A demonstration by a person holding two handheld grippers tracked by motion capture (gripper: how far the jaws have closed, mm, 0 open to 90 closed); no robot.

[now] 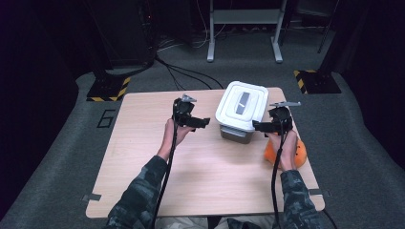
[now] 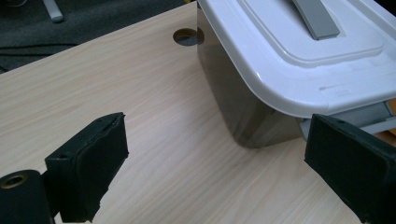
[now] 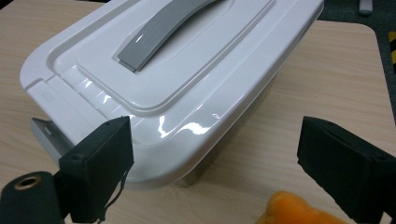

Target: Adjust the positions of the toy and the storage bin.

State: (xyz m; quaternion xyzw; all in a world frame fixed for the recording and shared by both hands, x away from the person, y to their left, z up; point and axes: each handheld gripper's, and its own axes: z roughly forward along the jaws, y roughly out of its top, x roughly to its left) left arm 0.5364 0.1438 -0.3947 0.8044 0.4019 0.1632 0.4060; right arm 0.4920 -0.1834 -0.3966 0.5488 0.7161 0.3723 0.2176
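So the white-lidded plastic storage box with the grey handle (image 1: 241,110) sits toward the far right of the light wood worktop (image 1: 143,157), its back end close to the far edge and the lid shut. There's a small round hole in the worktop (image 2: 185,36) just beside one of its corners. The left gripper (image 1: 199,122) hangs off the box's left side with the jaws wide open and nothing between them, only bare wood underneath. The right gripper (image 1: 260,126) is right at the box's near right corner, jaws also spread wide and holding nothing. A rounded orange soft thing (image 1: 298,151) lies under the right hand near the right edge, so that side is cramped. The whole left half and front of the worktop is open room.
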